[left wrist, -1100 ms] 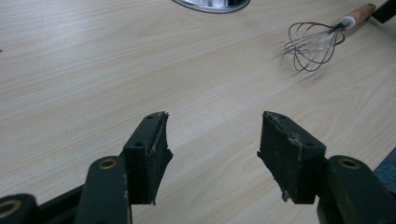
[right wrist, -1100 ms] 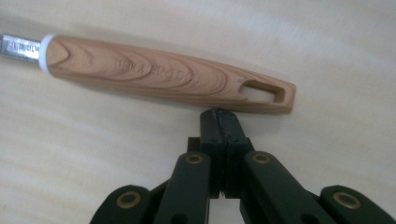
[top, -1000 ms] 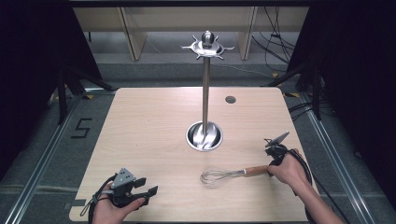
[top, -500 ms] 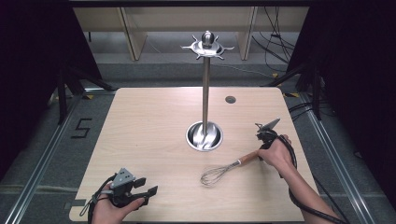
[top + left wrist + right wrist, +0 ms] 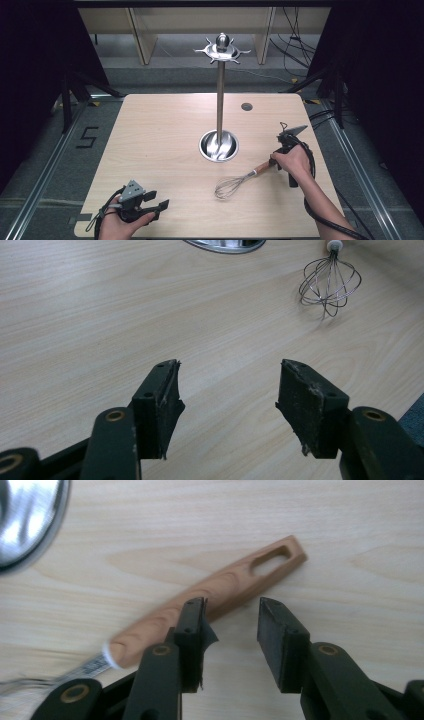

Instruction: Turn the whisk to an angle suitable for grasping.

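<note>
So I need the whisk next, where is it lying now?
In the high view the whisk lies flat on the table's right half, just in front of the stand's base, handle end beside the right gripper.

The whisk [image 5: 239, 181] lies flat on the table [image 5: 160, 145] — right gripper [image 5: 281, 150] at its handle, jaws just opening.

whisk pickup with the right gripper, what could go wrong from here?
1. The right gripper has just been opening, but the whisk handle lies beyond its jaw tips, not between them; closing now could miss or nudge it.
2. The handle is smooth, tapered wood: an end grip may let the wire head swing down.
3. The stand base sits close by; a lifted whisk could clip it.
</note>
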